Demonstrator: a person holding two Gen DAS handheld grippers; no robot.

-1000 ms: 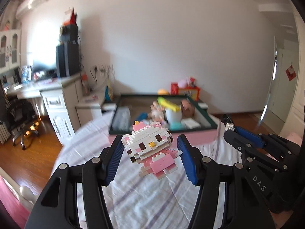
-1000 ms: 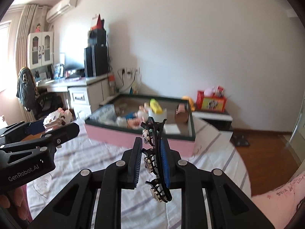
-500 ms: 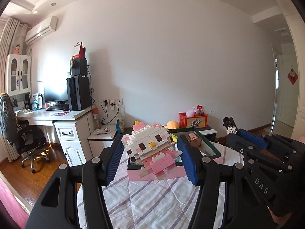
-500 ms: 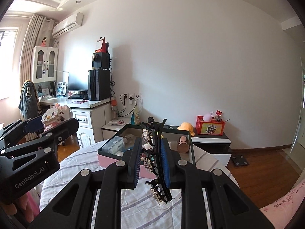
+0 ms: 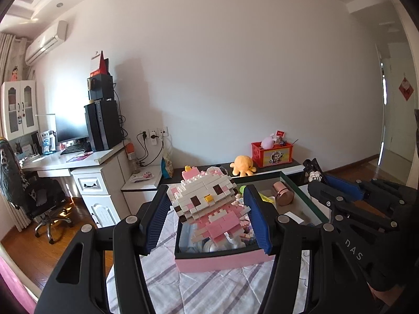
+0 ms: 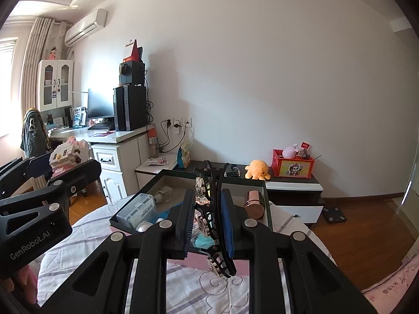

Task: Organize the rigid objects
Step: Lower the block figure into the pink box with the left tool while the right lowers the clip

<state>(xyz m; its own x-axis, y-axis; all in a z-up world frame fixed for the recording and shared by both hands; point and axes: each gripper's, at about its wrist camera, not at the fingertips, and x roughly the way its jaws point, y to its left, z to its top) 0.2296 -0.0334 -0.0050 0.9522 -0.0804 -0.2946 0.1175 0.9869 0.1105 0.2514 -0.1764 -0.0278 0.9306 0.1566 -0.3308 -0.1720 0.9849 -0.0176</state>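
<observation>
Two claws (image 5: 207, 219) (image 6: 207, 219), toy-clamped, headband-clamped.

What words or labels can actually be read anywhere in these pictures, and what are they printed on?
"GenRobot.AI": white letters on the left gripper body.
"DAS": on the right gripper body, seen upside down.
Red box with a skull picture: lettering too small to read.
Red wall hanging: character blurred, unreadable.

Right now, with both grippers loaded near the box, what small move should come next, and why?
Probably ease the left gripper forward and down: its brick-built cat figure hangs above the pink-sided box's near edge, not yet inside. The right gripper holds a black headband.
</observation>
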